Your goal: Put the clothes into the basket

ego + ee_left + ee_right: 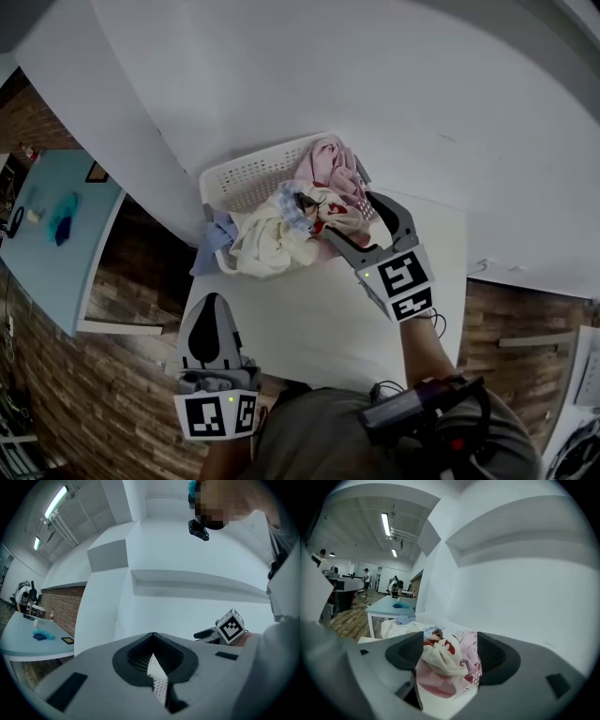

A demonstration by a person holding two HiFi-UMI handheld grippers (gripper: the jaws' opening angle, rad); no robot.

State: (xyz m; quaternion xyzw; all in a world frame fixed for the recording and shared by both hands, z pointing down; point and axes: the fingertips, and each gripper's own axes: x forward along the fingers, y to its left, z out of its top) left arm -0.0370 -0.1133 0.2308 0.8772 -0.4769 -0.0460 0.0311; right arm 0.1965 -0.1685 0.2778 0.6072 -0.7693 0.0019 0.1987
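Observation:
A white perforated basket (pixel 246 172) stands at the far end of the white table (pixel 309 319), heaped with clothes: a cream cloth (pixel 272 239), a pink garment (pixel 328 169), and a pale blue piece (pixel 214 246) hanging over its left side. My right gripper (pixel 347 214) reaches over the basket's near right corner. Its jaws stand open, and a cream cloth with red print (pixel 440 658) lies between them on top of the pink garment (pixel 469 656). My left gripper (pixel 214 305) hangs at the table's near left edge, shut and empty, pointing up at the wall (pixel 153 641).
The white table sits against a white wall. A pale blue table (pixel 56 225) with small items stands to the left over a wooden floor (pixel 112 375). The person's torso fills the bottom of the head view.

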